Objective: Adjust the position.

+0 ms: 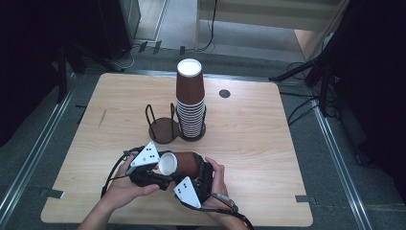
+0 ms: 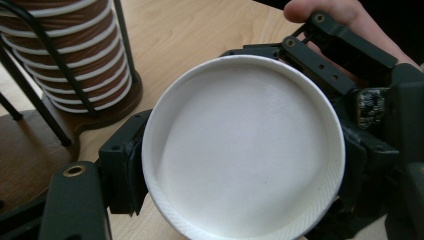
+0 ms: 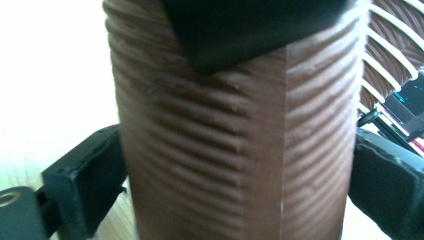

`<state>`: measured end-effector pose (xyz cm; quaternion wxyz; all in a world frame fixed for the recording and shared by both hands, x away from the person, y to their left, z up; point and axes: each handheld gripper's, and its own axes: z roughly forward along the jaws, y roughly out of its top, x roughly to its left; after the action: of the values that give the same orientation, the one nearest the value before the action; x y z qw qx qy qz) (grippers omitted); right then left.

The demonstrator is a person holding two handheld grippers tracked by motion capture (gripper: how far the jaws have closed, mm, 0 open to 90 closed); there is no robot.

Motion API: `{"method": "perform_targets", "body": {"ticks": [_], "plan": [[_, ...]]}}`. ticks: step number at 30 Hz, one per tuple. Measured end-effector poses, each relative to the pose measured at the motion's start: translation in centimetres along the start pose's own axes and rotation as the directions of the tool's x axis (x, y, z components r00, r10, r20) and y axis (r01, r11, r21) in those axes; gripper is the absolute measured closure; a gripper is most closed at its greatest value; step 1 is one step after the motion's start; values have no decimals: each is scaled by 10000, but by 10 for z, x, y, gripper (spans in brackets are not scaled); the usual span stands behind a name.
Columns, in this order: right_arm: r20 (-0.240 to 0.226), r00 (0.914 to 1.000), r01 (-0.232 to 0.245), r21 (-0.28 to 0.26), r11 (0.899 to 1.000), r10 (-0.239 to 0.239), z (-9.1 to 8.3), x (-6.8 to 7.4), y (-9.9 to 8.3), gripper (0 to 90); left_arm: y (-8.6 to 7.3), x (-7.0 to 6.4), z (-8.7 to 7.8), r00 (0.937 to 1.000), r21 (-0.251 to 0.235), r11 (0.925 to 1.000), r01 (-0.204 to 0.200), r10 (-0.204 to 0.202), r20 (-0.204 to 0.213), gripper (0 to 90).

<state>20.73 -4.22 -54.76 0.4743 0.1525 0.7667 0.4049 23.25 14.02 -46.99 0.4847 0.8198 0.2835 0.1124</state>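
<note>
A brown paper cup (image 1: 181, 163) lies on its side in the air above the near part of the surface (image 1: 268, 158), held between both tongs. The right tongs (image 1: 203, 173) are clamped on the ribbed wall of the cup, a jaw pressing each side, as the right gripper view shows. The left tongs (image 1: 152, 168) sit at the cup's white mouth; in the left gripper view one jaw presses against the rim from outside, but the other is hidden behind the cup, so I cannot tell whether they grip it or merely steady it. Farther back stands a two-ring wire holder (image 1: 174, 125): its right ring carries a tall stack (image 1: 190, 98) of the same cups, its left ring is bare. The step in hand looks like a handover or a reorienting of the single cup before it goes to the holder. The next move probably calls for one tongs to let go while the other turns the cup upright, mouth upward like the stack, without crushing the thin wall, then carrying it over a ring.
</note>
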Motion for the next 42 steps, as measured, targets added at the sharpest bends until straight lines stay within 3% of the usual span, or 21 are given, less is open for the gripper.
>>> {"method": "perform_targets", "body": {"ticks": [2,5,12,19,24,30,34,37,42], "plan": [[-66,10000,-22,-80,10000,21,-2,-1,1,20,0,2,-1,9999,-126,9999,87,-85,123,233],[-89,10000,-42,-216,9998,40,-4,-4,4,7,-1,4,-5,9996,-378,9990,252,-257,-115,235],[-209,9998,-8,-363,9993,1,-9,-10,10,0,-1,7,-9,9981,-645,9977,222,-258,-562,237],[-95,9999,-95,-462,9989,91,-13,-13,14,0,-3,7,-9,9970,-1124,9935,207,-289,-724,236],[-40,9997,-259,-584,9980,257,-15,-16,16,0,-5,10,-11,9929,-1659,9856,322,-506,-1079,234],[68,9973,-718,-671,9952,724,-17,-22,18,0,-7,15,-13,9912,-2086,9753,721,-933,-937,232],[102,9928,-1185,-678,9906,1195,-19,-30,18,0,-7,16,-16,9850,-2377,9697,567,-932,-1452,232],[234,9897,-1390,-736,9875,1411,-21,-35,19,17,-7,20,-20,9832,-2641,9611,811,-1206,-1370,232],[565,9810,-1802,-909,9794,1858,-25,-42,20,21,-7,22,-25,9723,-2975,9487,1074,-1627,-1679,231]]}}
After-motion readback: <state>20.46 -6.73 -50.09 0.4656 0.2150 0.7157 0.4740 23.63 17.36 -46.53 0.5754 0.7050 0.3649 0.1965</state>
